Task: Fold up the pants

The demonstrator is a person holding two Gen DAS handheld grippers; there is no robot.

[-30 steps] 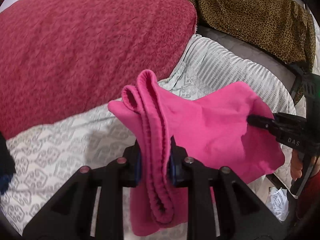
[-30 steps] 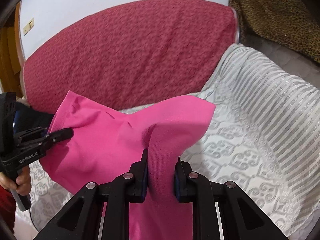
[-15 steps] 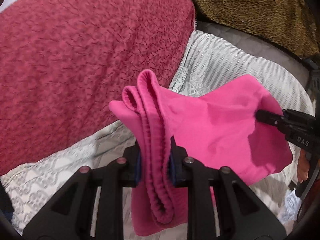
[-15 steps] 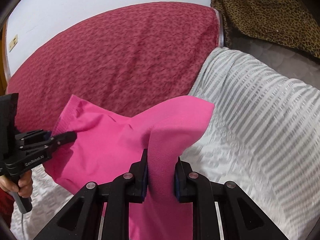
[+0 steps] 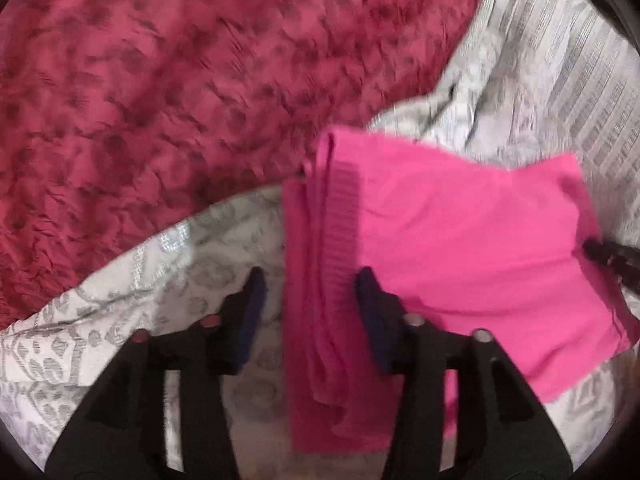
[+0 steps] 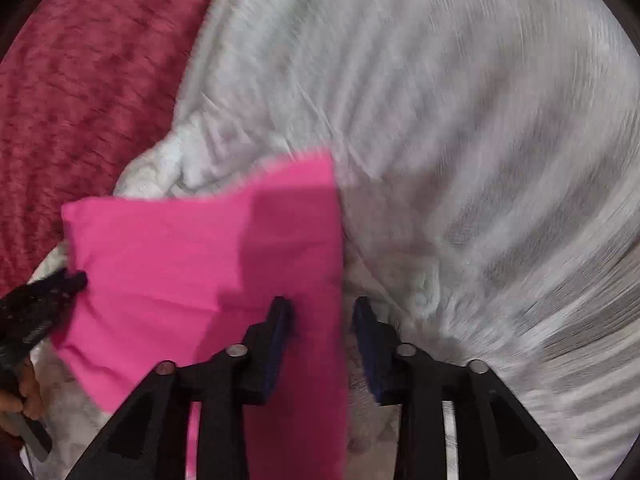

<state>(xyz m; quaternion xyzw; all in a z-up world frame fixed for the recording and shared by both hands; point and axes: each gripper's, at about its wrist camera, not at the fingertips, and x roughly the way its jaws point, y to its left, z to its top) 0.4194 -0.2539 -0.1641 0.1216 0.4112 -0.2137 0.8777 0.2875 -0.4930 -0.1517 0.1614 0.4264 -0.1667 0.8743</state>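
The white bedspread (image 6: pixel 480 160) is left clear to the right of the pink pants (image 6: pixel 192 264); the left side is bounded by the red blanket (image 5: pixel 160 100).

You are looking at a white patterned bedspread (image 5: pixel 532 92) lying across the bed, its cloth bunching into wrinkles, with a dark red textured blanket (image 5: pixel 168 92) covering its far left part.

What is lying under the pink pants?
The pants lie on the white patterned bedspread, with the red blanket beyond. The bedspread directly beneath them is covered, so anything there cannot be seen.
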